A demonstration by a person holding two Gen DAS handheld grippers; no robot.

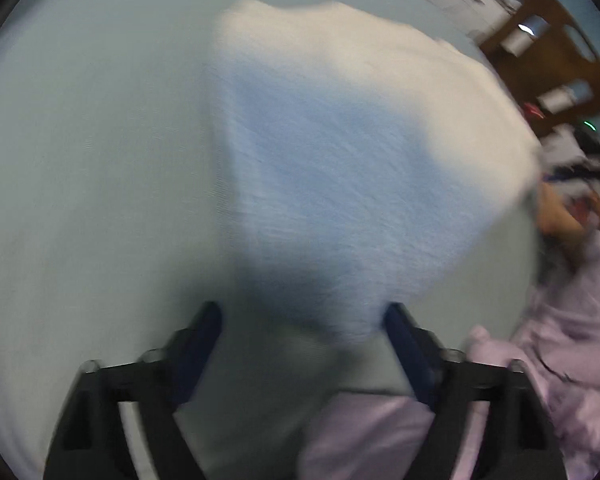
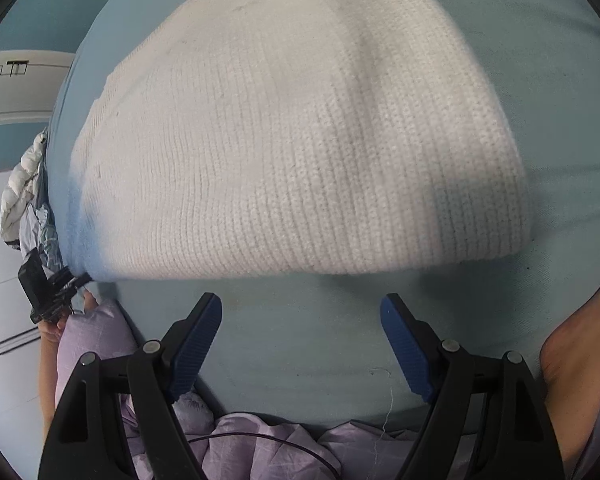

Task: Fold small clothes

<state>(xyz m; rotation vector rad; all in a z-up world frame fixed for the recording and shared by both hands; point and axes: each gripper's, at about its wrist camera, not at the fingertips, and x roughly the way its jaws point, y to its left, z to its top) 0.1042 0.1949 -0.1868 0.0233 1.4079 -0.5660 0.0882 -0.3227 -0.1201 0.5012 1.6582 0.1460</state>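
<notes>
A white knitted garment (image 2: pixel 292 132) lies folded on the pale blue sheet (image 2: pixel 300 340), its folded edge running across just ahead of my right gripper (image 2: pixel 301 310). That gripper hangs over bare sheet, open, with nothing between its blue pads (image 2: pixel 196 344). In the blurred left wrist view the same knit (image 1: pixel 340 140) spreads ahead, and its near corner reaches down between the fingers of my left gripper (image 1: pixel 302 314), close to the right pad (image 1: pixel 408 352). The jaws stand wide apart and do not press the cloth. In the right wrist view the left gripper (image 2: pixel 80 280) shows at the knit's left corner.
Lilac fabric (image 2: pixel 260 448) lies bunched at the near edge of the sheet and beside my left gripper (image 1: pixel 572 340). A bare foot (image 2: pixel 572 344) rests at the right. A wooden chair (image 1: pixel 548 52) stands beyond the bed; a white puffy jacket (image 2: pixel 24 184) hangs at the left edge.
</notes>
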